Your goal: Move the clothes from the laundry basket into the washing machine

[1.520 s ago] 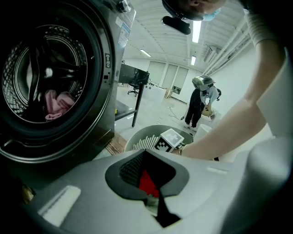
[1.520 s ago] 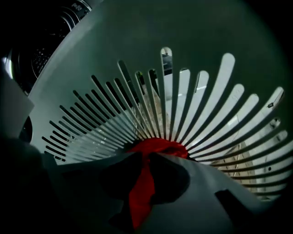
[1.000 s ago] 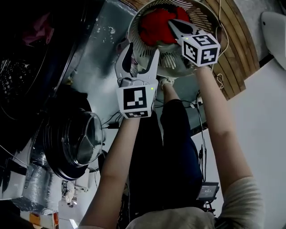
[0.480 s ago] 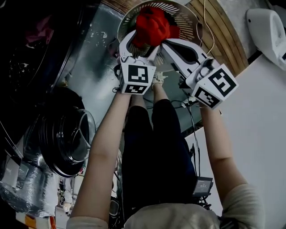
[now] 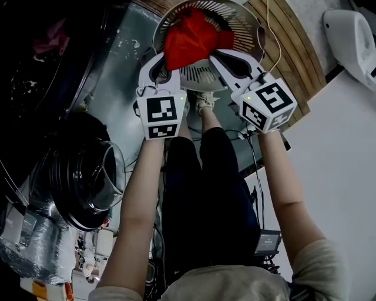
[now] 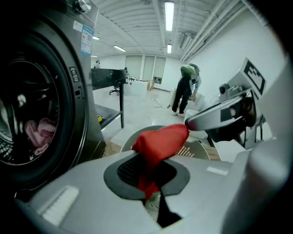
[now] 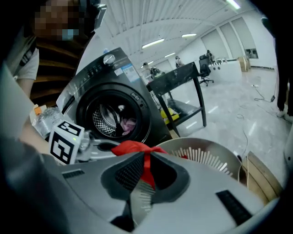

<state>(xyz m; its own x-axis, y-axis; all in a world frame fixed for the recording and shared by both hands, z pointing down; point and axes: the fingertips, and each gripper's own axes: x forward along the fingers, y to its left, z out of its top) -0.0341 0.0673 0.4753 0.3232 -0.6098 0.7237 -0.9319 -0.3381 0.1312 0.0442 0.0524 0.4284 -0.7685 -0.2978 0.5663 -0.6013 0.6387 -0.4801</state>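
**A:** What is the red garment (image 5: 191,38) made of?
**B:** Soft matt cloth, creased. The laundry basket (image 5: 238,17) is pale, smooth slatted plastic.
**A:** And the washing machine (image 7: 137,103)?
**B:** Dark glossy metal, with a shiny glass door (image 5: 101,183). The left gripper (image 6: 151,185) is matt grey plastic, its fingers (image 6: 130,170) lined with ribbed black pads. The boards (image 5: 296,56) are wood.

Red garment (image 5: 189,40); white slatted laundry basket (image 5: 239,19); dark grey washing machine (image 7: 144,114) with a pink cloth (image 6: 39,132) in its drum; left gripper (image 5: 169,60) and right gripper (image 5: 212,57) pale grey, black-padded, cubes patterned in black-and-white squares
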